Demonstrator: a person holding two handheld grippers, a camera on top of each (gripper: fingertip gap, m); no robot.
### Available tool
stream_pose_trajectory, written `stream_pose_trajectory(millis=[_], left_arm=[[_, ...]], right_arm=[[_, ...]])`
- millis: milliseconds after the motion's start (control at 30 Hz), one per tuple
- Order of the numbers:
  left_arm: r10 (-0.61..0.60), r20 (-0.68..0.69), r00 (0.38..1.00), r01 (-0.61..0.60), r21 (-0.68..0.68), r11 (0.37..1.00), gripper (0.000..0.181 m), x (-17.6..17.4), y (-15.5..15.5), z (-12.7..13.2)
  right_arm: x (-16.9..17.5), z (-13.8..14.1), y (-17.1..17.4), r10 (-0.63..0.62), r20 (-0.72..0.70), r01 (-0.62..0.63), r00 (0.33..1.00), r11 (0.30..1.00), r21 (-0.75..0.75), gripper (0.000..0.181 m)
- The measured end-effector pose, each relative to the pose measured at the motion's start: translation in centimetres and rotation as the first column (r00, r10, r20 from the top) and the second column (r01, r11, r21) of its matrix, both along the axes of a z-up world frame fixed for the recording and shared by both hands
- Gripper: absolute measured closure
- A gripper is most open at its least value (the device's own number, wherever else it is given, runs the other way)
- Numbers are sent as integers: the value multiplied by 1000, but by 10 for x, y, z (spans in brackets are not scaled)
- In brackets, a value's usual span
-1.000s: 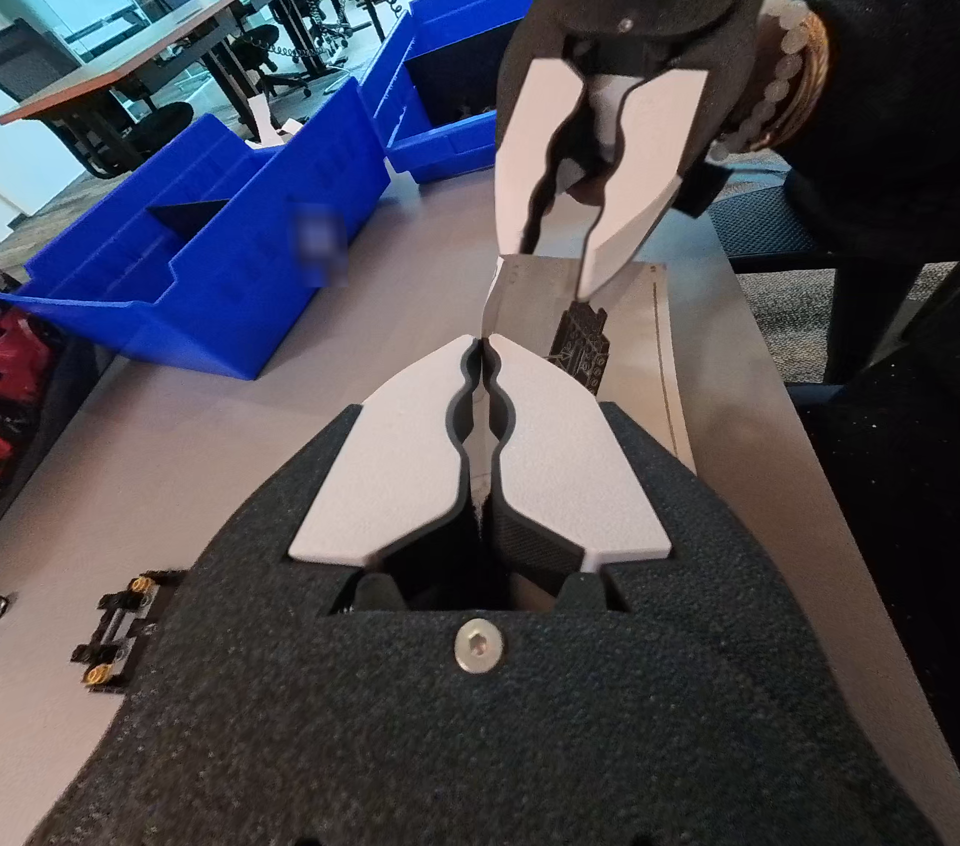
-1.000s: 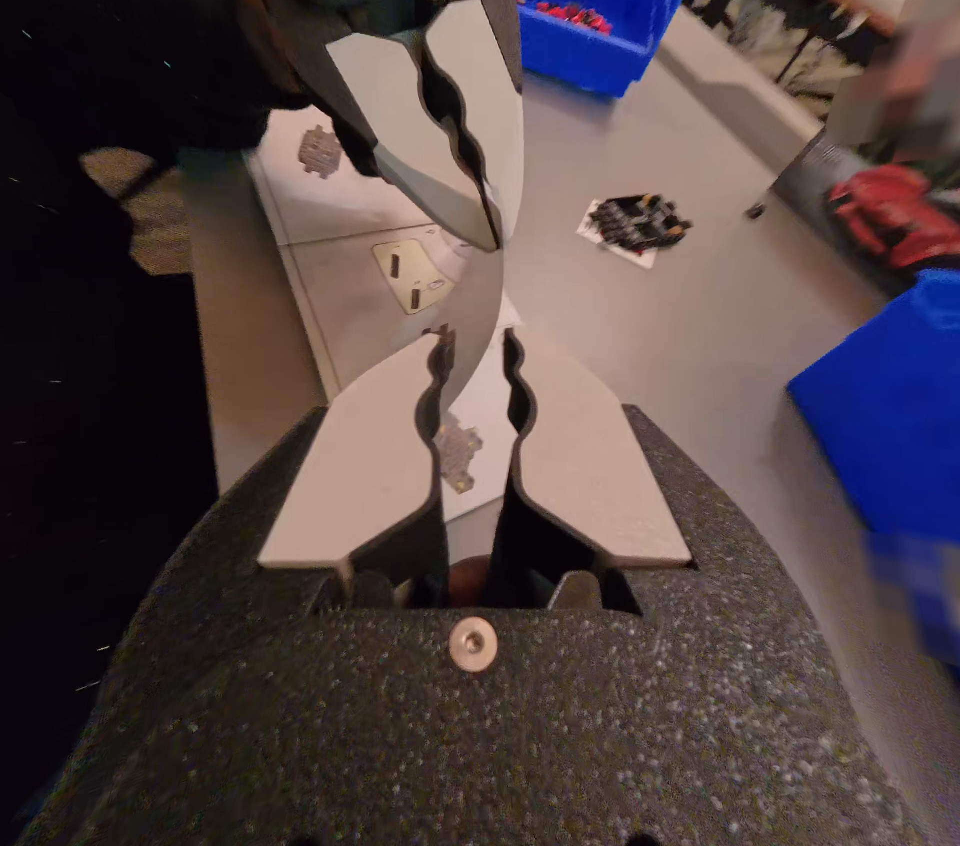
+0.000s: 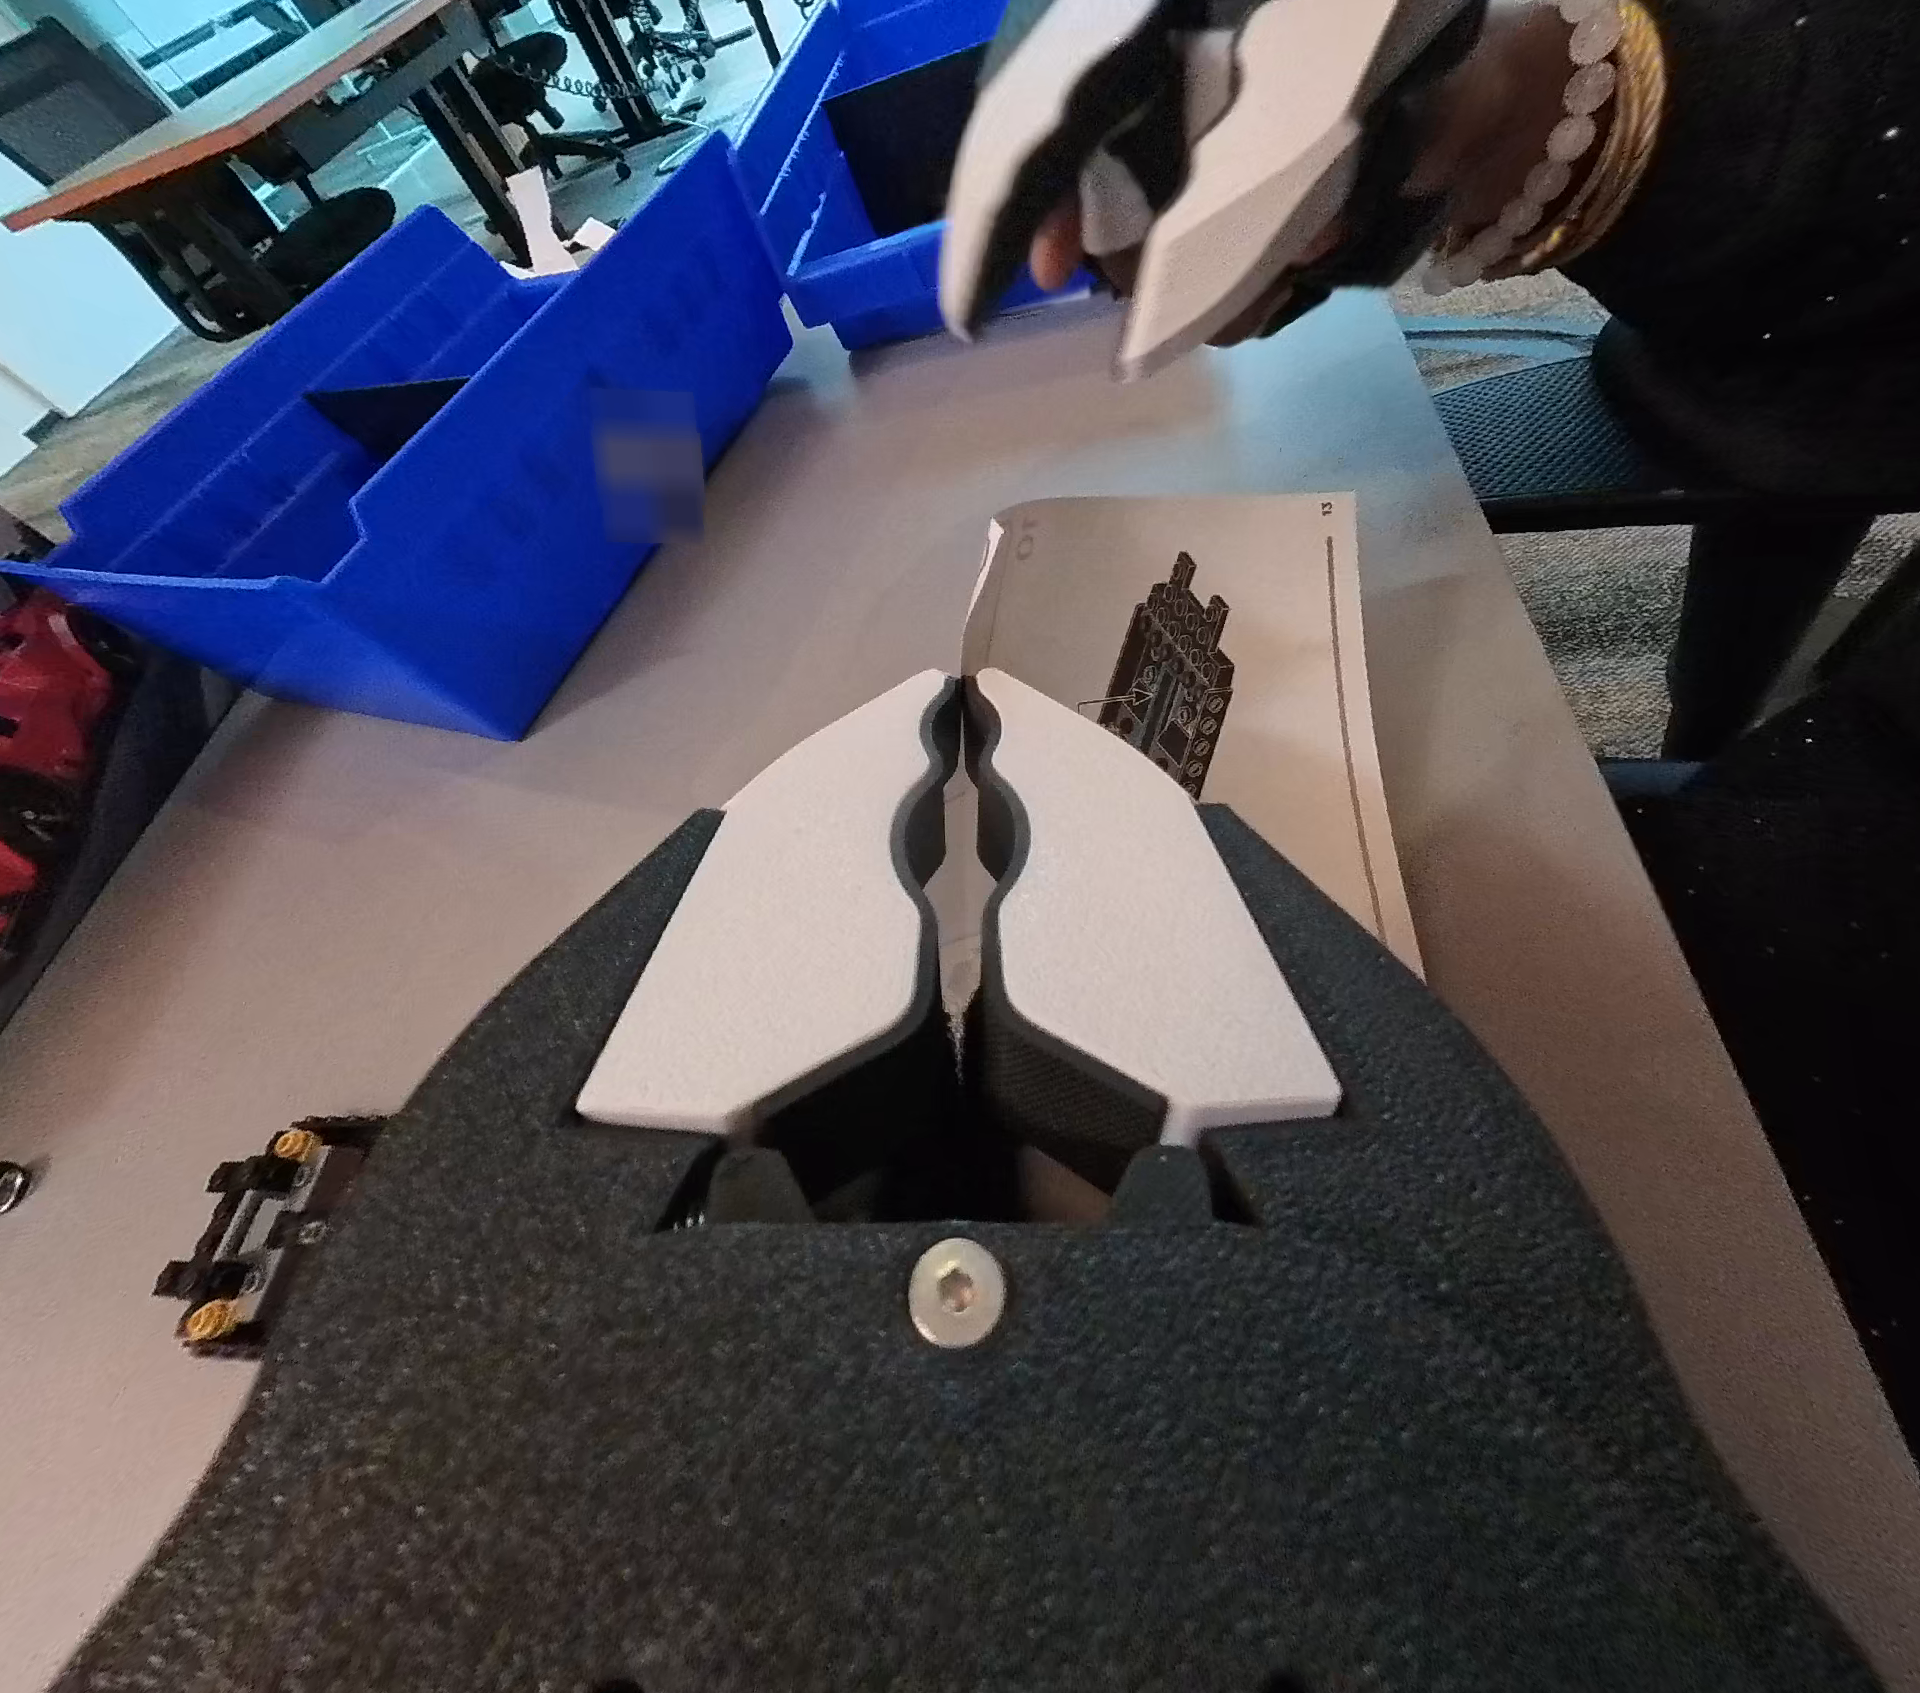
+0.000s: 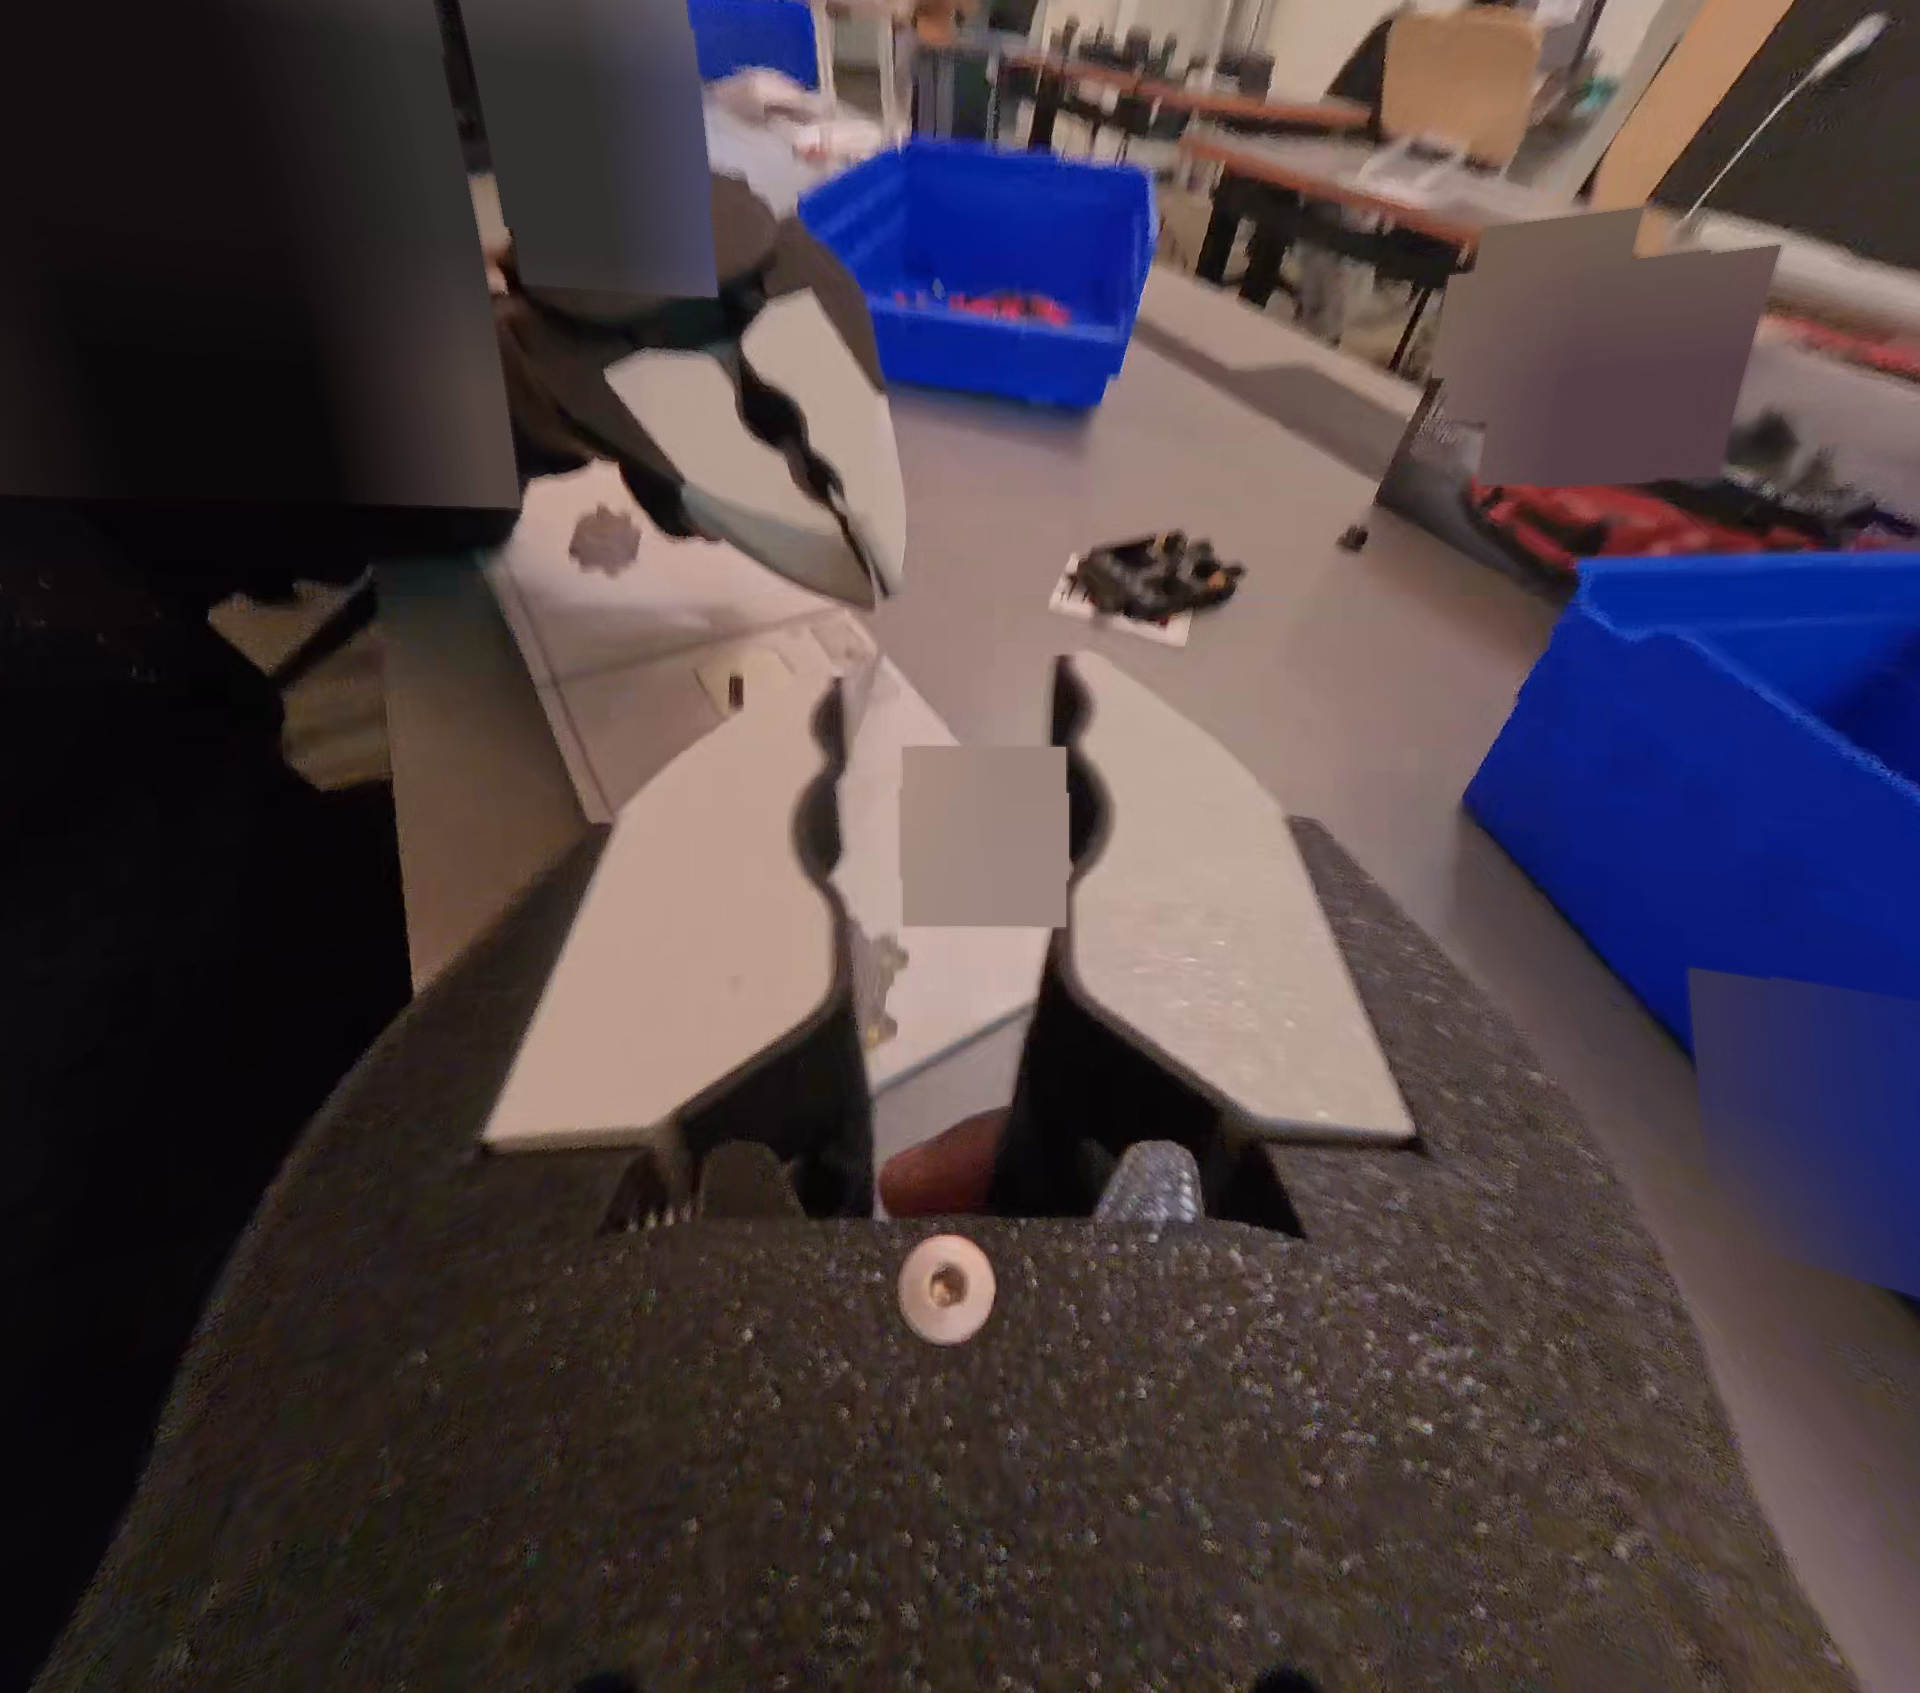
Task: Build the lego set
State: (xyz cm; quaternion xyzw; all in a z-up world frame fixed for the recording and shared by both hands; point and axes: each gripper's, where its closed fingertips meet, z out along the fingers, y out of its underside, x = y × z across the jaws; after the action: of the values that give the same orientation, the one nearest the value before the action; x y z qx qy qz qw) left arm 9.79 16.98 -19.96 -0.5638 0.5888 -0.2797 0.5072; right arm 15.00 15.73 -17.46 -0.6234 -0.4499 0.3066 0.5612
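Grey desk [image 3: 582,822] runs out ahead of me, with rows of office tables and chairs behind it. My left claw [image 3: 961,687] is pressed together on the raised edge of the instruction booklet [image 3: 1278,635]; the paper runs between the two white fingers, and the rest of the page, showing a printed drawing of a dark brick build, lies flat on the desk just right of the tips. Down at my left claw's near left sits a small black lego assembly [image 3: 255,1228] with yellow studs, resting on the desk and partly hidden behind the claw's body. Farther off to the left stands a blue bin [image 3: 436,563], and a second blue bin [image 3: 883,85] lies straight ahead. My right claw [image 3: 1049,344] hangs above the desk beyond the booklet, well clear of the page, its fingers spread apart with nothing between them; in its own view the same gap shows [image 4: 951,687], with the booklet's page [image 4: 665,604] lying below and to the left. From that side the left claw [image 4: 878,583] comes in from upper left, tips together. A dark pile of lego pieces [image 4: 1153,578] on a white sheet lies ahead right of the right claw, with another blue bin [image 4: 987,272] beyond it holding red pieces.
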Motion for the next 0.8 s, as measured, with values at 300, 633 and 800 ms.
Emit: stream_pose_trajectory(millis=[300, 633, 800], left_arm=[[6, -25, 1000, -5, 26, 1000, 181, -1, 0, -4], [13, -22, 1000, -13, 29, 1000, 181, -2, 4, -5], [17, -29, 999, -17, 17, 1000, 181, -2, 6, -10]], right_arm=[[-8, -13, -11, 121, -17, -122, 993, 986, -114, 181], [-6, -13, -6, 105, -56, -109, 993, 991, -74, 177], [-13, -38, -8, 166, -13, -165, 986, 966, -197, 130]])
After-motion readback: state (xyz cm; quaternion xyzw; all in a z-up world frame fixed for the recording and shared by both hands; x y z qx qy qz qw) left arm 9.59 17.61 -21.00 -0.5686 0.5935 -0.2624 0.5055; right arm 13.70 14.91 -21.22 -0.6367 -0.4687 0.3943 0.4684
